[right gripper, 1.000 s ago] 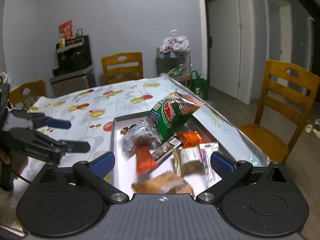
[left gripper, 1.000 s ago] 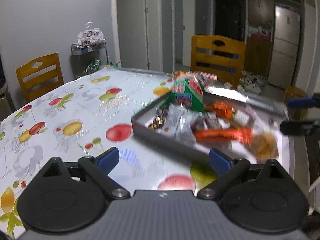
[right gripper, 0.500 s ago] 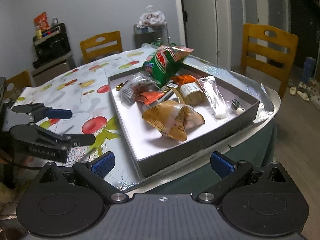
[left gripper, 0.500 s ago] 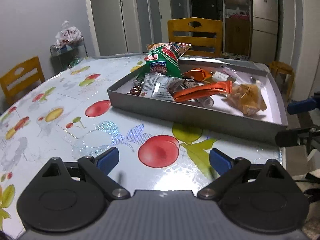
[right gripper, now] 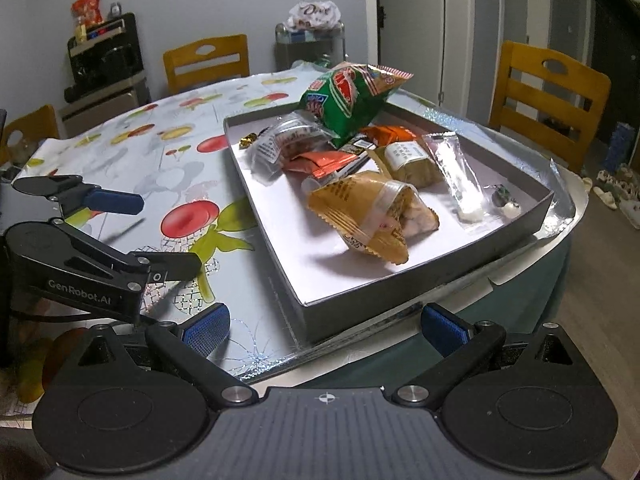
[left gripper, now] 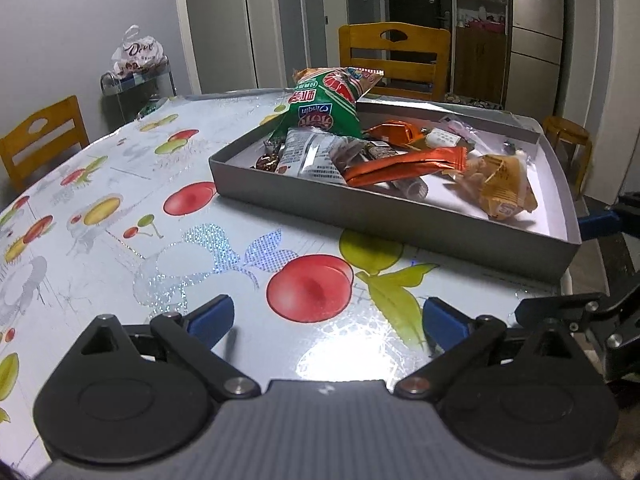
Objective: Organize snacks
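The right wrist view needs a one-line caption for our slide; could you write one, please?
Open right gripper faces a grey tray of mixed snacks, green chip bag at the back.

Left wrist view: low over the fruit-print table [left gripper: 120,240], facing across it toward the grey tray [left gripper: 400,220] and the doorway beyond; tray sits mid-distance. Right wrist view: off the table's edge, higher, tilted down, tray corner [right gripper: 304,312] close. Both share the tray, its snack pile, the green bag [left gripper: 324,108] [right gripper: 348,96]. Each sees the other gripper at its frame edge.
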`<state>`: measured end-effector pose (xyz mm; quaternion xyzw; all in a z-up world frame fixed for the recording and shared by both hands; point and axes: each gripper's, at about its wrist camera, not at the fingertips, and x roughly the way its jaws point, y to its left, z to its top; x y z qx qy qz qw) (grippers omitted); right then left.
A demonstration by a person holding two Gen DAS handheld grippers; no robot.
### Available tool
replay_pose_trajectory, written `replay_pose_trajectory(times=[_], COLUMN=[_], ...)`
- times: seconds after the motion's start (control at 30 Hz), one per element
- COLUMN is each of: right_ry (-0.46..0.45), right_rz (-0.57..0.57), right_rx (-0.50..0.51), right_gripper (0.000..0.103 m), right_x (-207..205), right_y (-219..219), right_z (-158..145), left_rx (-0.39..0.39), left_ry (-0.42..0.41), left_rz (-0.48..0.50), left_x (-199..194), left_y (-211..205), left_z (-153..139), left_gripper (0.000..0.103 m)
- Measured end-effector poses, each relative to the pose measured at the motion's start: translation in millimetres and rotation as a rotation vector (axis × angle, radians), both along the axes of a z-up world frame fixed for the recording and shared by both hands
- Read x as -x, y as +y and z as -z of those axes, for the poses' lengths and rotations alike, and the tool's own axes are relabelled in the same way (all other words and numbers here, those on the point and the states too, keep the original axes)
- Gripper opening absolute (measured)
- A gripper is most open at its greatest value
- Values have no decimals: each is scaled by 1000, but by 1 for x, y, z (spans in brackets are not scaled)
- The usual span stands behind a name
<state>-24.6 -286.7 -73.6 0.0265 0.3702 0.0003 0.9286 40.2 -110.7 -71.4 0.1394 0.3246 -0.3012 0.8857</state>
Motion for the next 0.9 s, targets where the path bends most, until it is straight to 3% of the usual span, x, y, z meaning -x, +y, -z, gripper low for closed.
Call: replay_pose_trajectory(times=[0.9], right_ry=[-9], right_rz=[11], right_rx=[7], right_gripper=[103], right_x=[-2], right_y=[0], right_z=[2], left_rx=[9], left_ry=[13], left_rz=[-5], left_x=[-2], left_y=[0], left_z=[1], left_gripper=[102])
